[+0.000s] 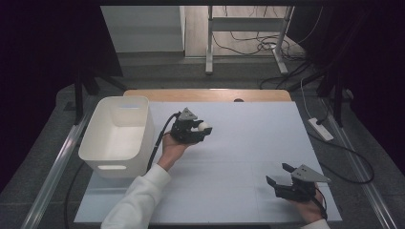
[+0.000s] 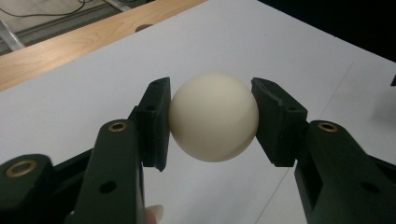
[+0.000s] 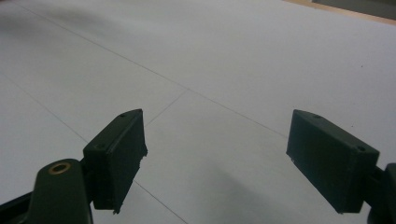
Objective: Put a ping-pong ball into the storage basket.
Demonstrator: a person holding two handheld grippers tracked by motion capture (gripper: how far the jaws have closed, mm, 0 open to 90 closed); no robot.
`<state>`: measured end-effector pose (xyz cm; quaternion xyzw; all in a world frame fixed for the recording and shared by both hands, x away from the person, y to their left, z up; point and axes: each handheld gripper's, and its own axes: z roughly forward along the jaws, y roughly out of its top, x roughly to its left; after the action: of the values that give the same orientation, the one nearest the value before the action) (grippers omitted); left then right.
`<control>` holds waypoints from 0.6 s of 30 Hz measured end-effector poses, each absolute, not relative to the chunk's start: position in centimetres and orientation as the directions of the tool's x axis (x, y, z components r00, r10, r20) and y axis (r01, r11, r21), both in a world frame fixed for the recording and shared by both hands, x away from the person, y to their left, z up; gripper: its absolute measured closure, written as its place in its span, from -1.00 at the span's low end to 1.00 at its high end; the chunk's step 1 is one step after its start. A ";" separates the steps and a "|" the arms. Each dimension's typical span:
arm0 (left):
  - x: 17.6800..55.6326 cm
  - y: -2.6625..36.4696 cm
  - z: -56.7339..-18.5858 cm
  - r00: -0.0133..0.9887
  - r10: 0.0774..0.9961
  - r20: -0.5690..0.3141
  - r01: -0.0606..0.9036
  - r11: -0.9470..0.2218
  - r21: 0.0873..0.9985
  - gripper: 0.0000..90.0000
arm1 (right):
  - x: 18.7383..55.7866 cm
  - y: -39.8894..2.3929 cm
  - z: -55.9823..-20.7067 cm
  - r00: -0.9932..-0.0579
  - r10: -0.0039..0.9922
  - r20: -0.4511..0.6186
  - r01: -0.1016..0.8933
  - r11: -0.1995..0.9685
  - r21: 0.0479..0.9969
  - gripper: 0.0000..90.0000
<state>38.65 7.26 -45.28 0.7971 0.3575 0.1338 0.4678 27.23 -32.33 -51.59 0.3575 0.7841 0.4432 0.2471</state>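
— Now, what does the left claw [image 2: 212, 122] hold?

— A cream-white ball [image 2: 214, 116], clenched between its two black jaws. In the left gripper view each inner pad presses one side of the ball, which bulges above and below them. Beneath the claw lies the pale table sheet [image 2: 84, 93], with a wooden edge strip [image 2: 70, 51] farther off beyond the jaws.

— And where does that claw sit in the high view?

— The left claw [image 1: 203, 128] is raised over the sheet, the ball [image 1: 204, 126] at its tip, pointing away from the white bin [image 1: 119, 136]. The bin stands just beside the claw's rear, near the trailing black cable [image 1: 157, 143]. A left hand [image 1: 172, 147] in a white sleeve [image 1: 138, 198] grips the tool from below.

— What of the right claw [image 1: 278, 174]?

— Released. Its jaws stand wide apart with nothing between them, well apart from the left claw and the ball. In the right gripper view the right claw [image 3: 215, 156] has bare sheet [image 3: 224, 70] ahead of it, crossed by thin seam lines.

— Is the ball touching the sheet?

— That cannot be told; in the left gripper view it is seen against the sheet.
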 end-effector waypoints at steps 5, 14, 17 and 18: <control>38.1 7.6 -44.7 0.715 0.690 -0.115 0.430 -0.304 0.850 0.12 | 27.2 -32.3 -51.6 -0.622 0.779 -0.071 0.342 0.352 0.871 -0.57; 37.4 8.4 -44.3 0.714 0.690 -0.118 0.428 -0.297 0.854 0.12 | 27.2 -32.2 -51.6 -0.621 0.780 -0.076 0.340 0.356 0.871 -0.57; 37.2 8.6 -44.3 0.715 0.690 -0.117 0.426 -0.297 0.855 0.12 | 27.3 -32.2 -51.6 -0.624 0.778 -0.076 0.338 0.356 0.871 -0.57; 37.2 8.6 -44.3 0.715 0.690 -0.117 0.426 -0.297 0.855 0.12 | 27.2 -32.2 -51.6 -0.624 0.778 -0.076 0.339 0.357 0.870 -0.57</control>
<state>37.16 8.55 -44.33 0.7934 0.3516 0.1381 0.4774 27.25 -32.21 -51.58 0.3554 0.7854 0.4417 0.2484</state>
